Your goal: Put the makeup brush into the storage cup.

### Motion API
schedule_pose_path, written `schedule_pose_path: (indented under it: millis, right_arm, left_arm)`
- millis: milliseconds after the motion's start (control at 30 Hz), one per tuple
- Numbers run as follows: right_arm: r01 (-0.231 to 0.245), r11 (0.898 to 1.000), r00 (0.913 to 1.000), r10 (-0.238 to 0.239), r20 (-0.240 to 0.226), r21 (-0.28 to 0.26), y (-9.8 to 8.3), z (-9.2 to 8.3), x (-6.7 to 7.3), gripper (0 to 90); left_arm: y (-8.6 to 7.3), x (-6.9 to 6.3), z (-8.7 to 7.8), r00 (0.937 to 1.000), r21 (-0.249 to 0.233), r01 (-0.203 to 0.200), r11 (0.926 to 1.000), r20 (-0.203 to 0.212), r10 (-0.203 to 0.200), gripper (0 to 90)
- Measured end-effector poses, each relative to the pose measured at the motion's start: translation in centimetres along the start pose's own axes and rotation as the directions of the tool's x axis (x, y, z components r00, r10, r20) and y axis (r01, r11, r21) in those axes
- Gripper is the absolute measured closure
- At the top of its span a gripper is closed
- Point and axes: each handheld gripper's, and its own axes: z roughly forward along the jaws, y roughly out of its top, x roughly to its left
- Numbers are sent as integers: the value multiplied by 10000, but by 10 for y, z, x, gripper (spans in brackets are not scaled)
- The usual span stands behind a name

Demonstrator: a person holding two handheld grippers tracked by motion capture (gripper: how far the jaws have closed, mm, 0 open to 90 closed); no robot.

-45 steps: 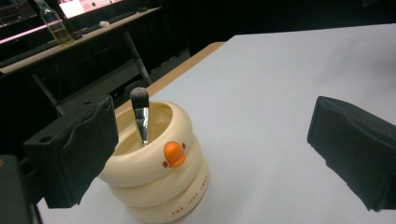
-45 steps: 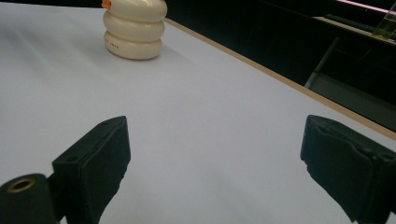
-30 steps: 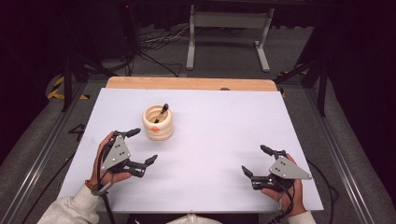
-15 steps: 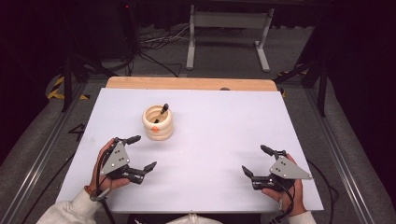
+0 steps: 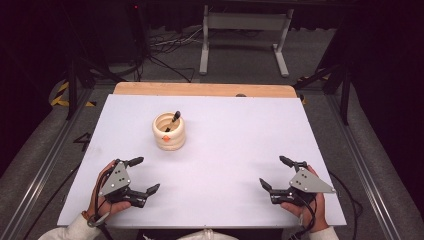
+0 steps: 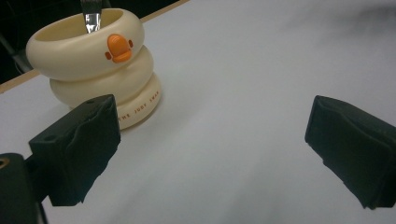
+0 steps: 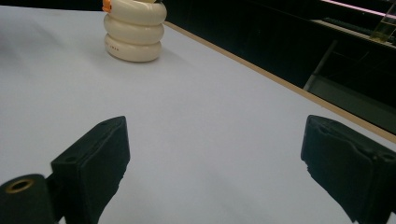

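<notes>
Fingers wide apart and empty on both: the left gripper is drawing back from the cream ringed duck-face pot mid-table, the right gripper idling, so no grasp begun.

The right gripper hangs over the white table with jaws wide apart, cream ringed holder far ahead.
</notes>
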Motion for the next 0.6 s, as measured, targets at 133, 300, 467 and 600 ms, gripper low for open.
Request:
schedule_pose_path:
  millis: [133,300,467,600]
  right_arm:
    - [3,10000,10000,-3,3,13,0,-1,0,88]
    - [35,10000,10000,-35,18,4,1,-1,2,88]
    - [160,9999,9999,-160,-6,49,3,0,5,87]
    - [225,9997,9997,-225,-38,97,3,1,6,87]
  left_arm:
    - [1,1,-2,10000,-184,52,9998,25,-51,40]
    - [2,0,-3,10000,-353,-43,9994,47,45,40]
    - [3,-2,-5,10000,-462,-72,9989,42,74,43]
    - [4,-2,-6,10000,-544,-62,9985,49,65,42]
